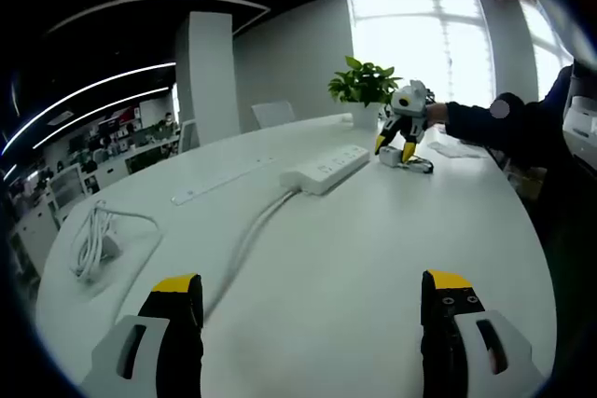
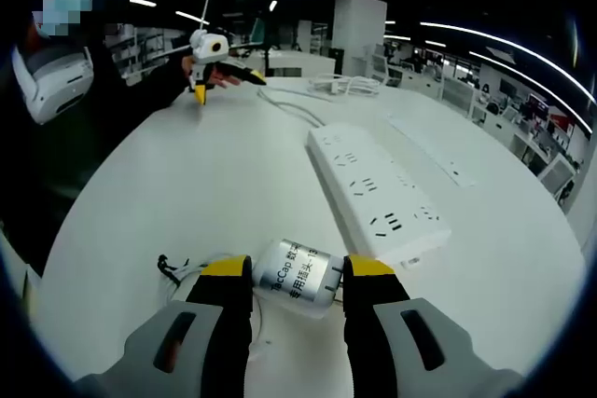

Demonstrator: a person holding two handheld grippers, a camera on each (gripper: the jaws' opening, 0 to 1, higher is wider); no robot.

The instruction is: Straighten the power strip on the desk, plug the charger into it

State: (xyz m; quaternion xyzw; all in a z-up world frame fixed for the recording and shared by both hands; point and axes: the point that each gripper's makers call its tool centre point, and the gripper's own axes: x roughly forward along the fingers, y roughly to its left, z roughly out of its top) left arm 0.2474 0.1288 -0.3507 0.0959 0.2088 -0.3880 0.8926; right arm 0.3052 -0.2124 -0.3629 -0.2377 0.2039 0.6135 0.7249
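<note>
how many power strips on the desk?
2. A wide white power strip with its cord lies mid-desk beside the charger; a slimmer strip lies beyond it, apart. Others may be out of frame.

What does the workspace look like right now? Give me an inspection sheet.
Surface: round white desk, mostly bare.
Job's things: long white power strip lies at a slant; white cylindrical charger with printed label lies near its end, not plugged in.
Clutter: potted green plant; flat white bar.
Grippers: left gripper open, above the desk; right gripper straddles the charger, grip cannot be told.
Cables: strip's white cord; coiled white cable.
Surroundings: open office, bright window.
</note>
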